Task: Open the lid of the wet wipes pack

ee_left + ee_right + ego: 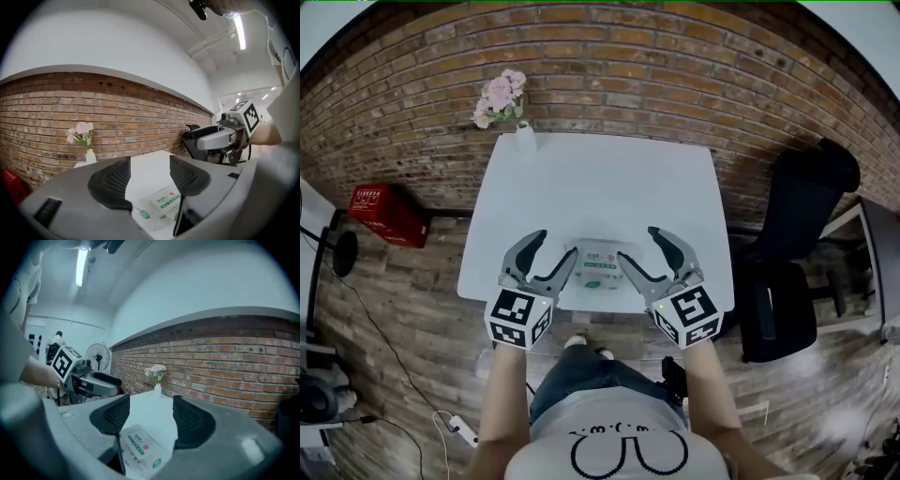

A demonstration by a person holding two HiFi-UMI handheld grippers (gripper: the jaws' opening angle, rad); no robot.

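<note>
The wet wipes pack [600,267] lies flat near the front edge of the white table [600,187], its white lid label facing up and lying flat. My left gripper [553,248] hovers just left of the pack with its jaws wide apart and nothing between them. My right gripper [639,247] mirrors it just right of the pack, also open and empty. In the left gripper view the pack [161,206] shows low between the jaws of the left gripper [150,176]. The right gripper view shows the pack [140,451] below the right gripper [146,416].
A white vase of pink flowers [523,141] stands at the table's far left corner against the brick wall. A red crate [389,214] sits on the floor to the left. A black chair [787,272] stands to the right of the table.
</note>
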